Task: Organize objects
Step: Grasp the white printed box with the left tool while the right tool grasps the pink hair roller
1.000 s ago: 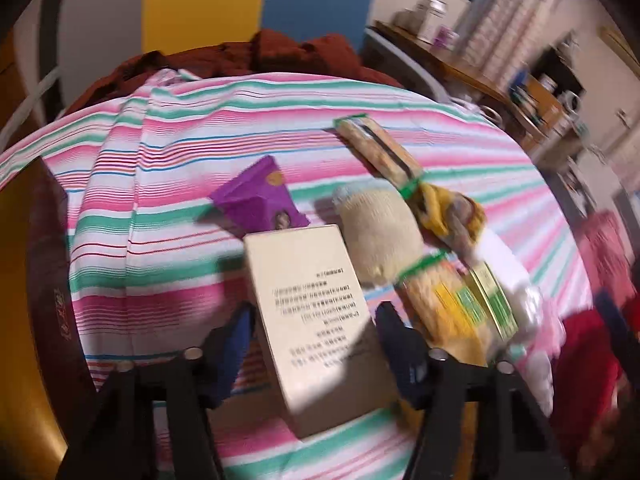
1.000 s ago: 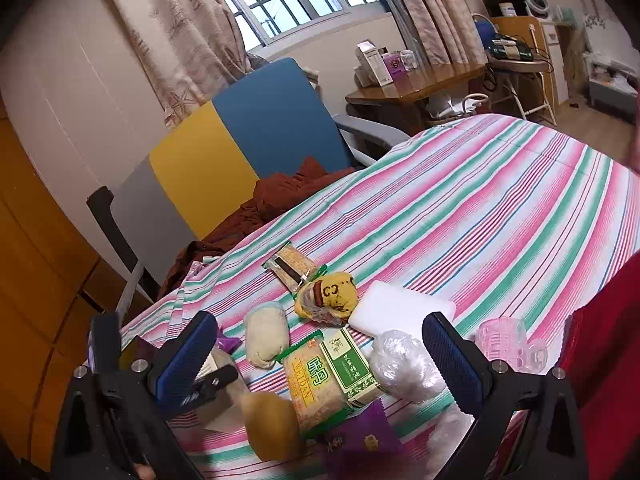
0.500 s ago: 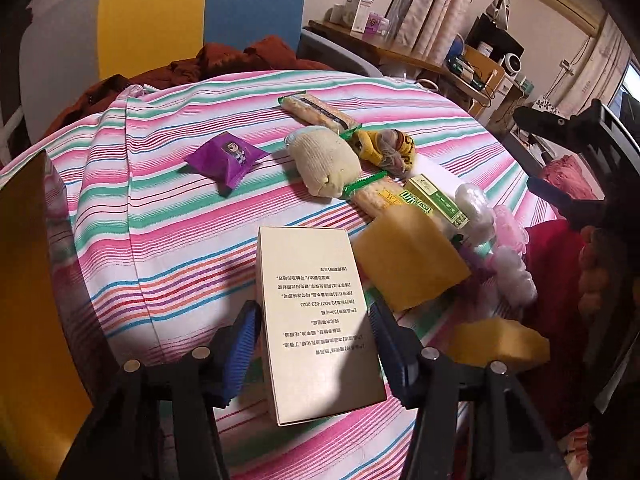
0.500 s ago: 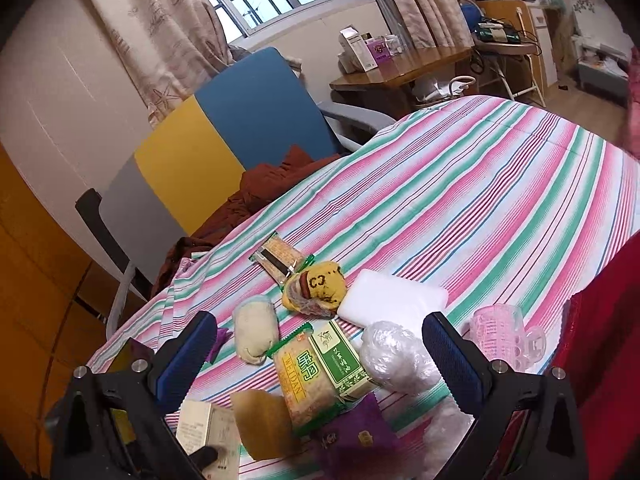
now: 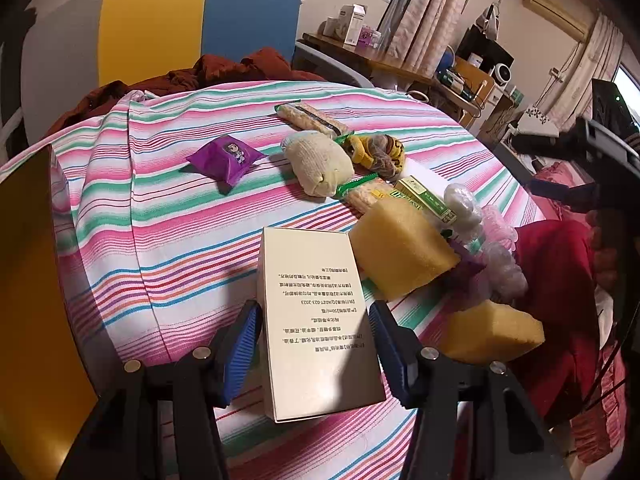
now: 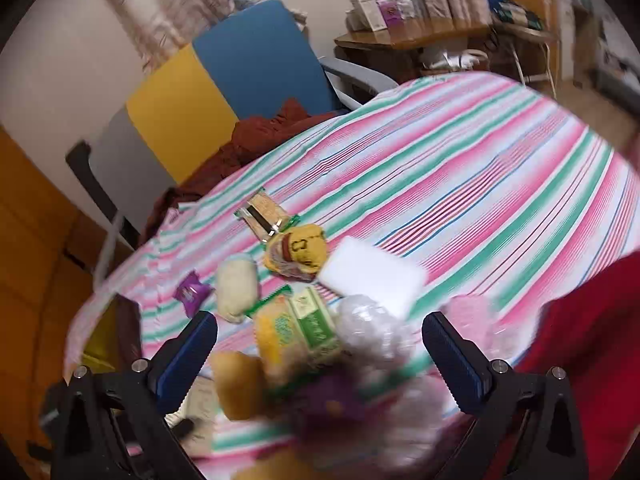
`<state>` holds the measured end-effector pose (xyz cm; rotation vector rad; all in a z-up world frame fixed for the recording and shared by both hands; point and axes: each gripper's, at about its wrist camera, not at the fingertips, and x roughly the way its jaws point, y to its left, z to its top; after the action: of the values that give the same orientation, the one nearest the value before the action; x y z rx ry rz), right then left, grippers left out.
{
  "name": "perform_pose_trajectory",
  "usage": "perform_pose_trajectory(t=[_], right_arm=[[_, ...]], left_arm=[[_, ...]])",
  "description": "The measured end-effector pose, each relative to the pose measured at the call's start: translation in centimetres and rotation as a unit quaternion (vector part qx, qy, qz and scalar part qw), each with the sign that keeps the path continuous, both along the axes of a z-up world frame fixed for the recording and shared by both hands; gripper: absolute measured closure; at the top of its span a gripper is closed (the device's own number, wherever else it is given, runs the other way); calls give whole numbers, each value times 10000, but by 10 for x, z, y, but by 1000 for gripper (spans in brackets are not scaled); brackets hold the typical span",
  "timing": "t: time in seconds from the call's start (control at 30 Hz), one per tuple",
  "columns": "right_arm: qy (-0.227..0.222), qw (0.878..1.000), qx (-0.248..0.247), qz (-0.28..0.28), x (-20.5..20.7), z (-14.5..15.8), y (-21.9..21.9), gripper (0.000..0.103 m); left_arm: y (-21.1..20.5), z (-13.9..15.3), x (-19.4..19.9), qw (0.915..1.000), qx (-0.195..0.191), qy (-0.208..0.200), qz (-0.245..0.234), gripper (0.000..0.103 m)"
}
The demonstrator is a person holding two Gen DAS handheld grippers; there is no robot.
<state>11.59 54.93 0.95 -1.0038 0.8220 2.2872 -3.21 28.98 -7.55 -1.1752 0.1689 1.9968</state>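
Centrally in the lower frame, the cream box (image 5: 316, 320) is grasped by the left gripper (image 5: 314, 354), long axis running away along the fingers, while the right gripper (image 6: 320, 360) is held open.

a worktop covered with a pink, green and white striped cloth (image 5: 168, 216) carries a loose row of things. toward its far edge lie a long clear-wrapped biscuit packet (image 5: 310, 119), a purple foil snack pouch (image 5: 225, 159), a cream rolled sock (image 5: 320, 162) and a yellow-brown knitted bundle (image 5: 378, 151). nearer lie a green-and-yellow cracker packet (image 6: 294, 326), a white flat foam pad (image 6: 372, 276), crumpled clear plastic (image 6: 370, 330) and a yellow sponge block (image 5: 402, 246), touching a beige printed carton (image 5: 316, 316).
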Motion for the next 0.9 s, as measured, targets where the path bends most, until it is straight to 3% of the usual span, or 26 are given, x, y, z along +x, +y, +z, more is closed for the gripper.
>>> perform_pose_trajectory(t=[0.17,0.3,0.4,0.47,0.67,0.8,0.87,0.9], right_arm=[[-1120,9929,349,189,-1,-1,12,0],[-2131,9745,595,381,0,-8,26,10],[-2430,9684,474,300,5,-17,45,19],[-2692,9620,381,252,2,-28,53,32],[-3238,9456,-81,300,-8,-67,71,34],[-3375,9402,-5,467,-12,-72,71,42],[-3281,9432,118,502,-12,-69,69,57],[-3242,9449,166,435,-11,-68,69,58]], left_arm=[[-2,0,2,10000,5,14,-8,46],[-3,0,1,10000,47,-48,34,46],[-3,0,1,10000,47,-33,24,46],[-3,0,1,10000,46,-35,18,46],[-2,-6,1,9999,-58,-111,7,45],[-1,-14,2,9998,-145,-154,48,46],[-1,-14,3,9998,-144,-142,45,46],[-2,-14,4,9998,-136,-136,47,46]])
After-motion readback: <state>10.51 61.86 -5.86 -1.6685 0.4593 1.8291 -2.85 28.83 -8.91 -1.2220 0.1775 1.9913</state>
